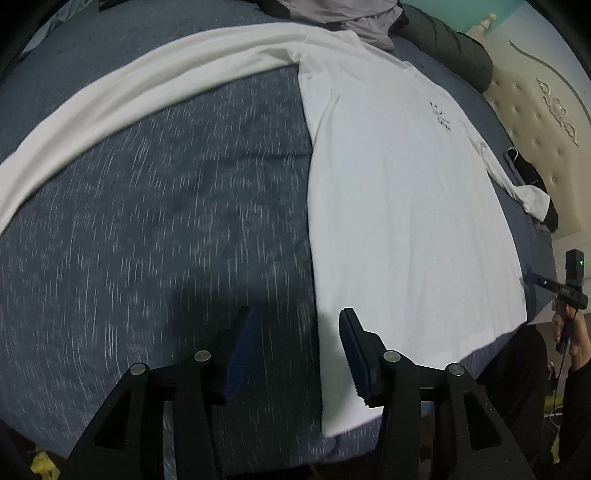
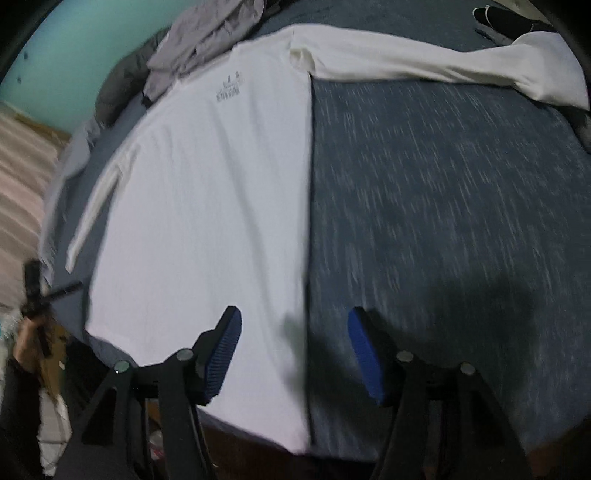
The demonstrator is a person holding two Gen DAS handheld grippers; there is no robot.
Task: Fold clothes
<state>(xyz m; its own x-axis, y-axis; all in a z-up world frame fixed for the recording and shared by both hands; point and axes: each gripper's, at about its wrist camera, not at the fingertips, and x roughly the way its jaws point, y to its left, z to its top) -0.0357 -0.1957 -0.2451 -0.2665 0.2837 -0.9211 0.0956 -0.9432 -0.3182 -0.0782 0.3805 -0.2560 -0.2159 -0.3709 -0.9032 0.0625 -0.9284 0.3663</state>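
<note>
A white long-sleeve shirt (image 1: 399,206) lies flat, front up, on the blue-grey bed cover (image 1: 166,221). One sleeve (image 1: 129,99) stretches far out to the left; the other sleeve (image 1: 517,184) lies along the shirt's right side. My left gripper (image 1: 299,317) hangs open just above the shirt's lower left edge, holding nothing. In the right wrist view the shirt (image 2: 207,206) fills the left half, with a sleeve (image 2: 424,62) running off to the right. My right gripper (image 2: 295,315) is open over the shirt's lower right edge, with nothing between its fingers.
A grey garment (image 1: 351,18) and a dark jacket (image 1: 454,51) lie beyond the collar. A tufted cream headboard (image 1: 535,110) stands at the right, with a black item (image 1: 528,170) by it. A hand (image 1: 576,339) holds the other gripper past the bed's near edge.
</note>
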